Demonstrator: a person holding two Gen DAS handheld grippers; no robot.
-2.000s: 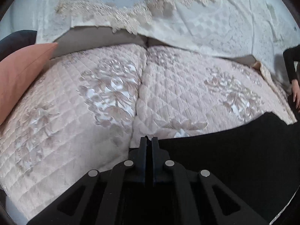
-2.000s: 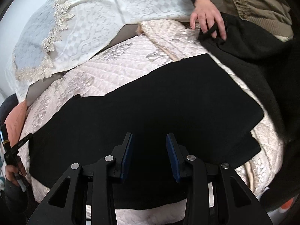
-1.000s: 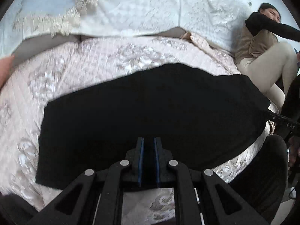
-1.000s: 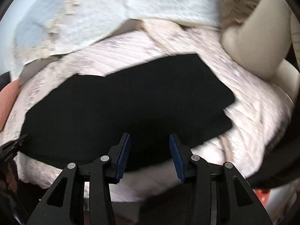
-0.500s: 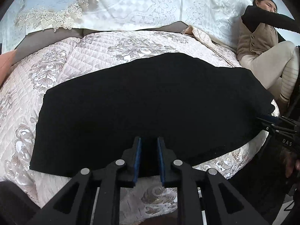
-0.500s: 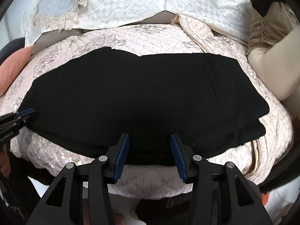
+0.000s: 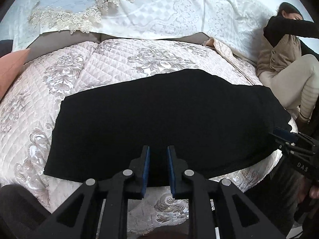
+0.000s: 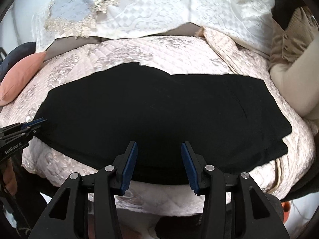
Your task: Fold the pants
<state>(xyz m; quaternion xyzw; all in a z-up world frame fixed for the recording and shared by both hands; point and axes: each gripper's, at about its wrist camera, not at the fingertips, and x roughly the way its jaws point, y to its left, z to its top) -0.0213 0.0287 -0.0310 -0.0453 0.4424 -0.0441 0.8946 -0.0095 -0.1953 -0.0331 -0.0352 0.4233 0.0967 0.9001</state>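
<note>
A quilted pale-pink bedspread [image 7: 119, 63] with floral embroidery lies ahead of the hand-held gripper. Beyond it hangs a white lace-trimmed cloth [image 7: 169, 14]. A salmon pillow [image 8: 22, 75] sits far left; a seated person [image 7: 283, 59] in beige is far right.

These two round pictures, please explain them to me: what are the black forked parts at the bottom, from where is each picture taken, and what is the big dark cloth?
No robot arm is here. A person holds one hand-held tool in each hand, and each tool carries a wide-angle camera looking along its two fingers, so the pictures look round.

In the left wrist view, the left gripper has black fingers with blue pads. A narrow gap shows between them, and they hold nothing. The right gripper stands wider open, also empty.

The black pants, already folded lengthwise, lie flat on a pale pink quilted bedspread. A salmon-pink cushion lies at the left edge. Another person in a beige cardigan sits on the right.
</note>
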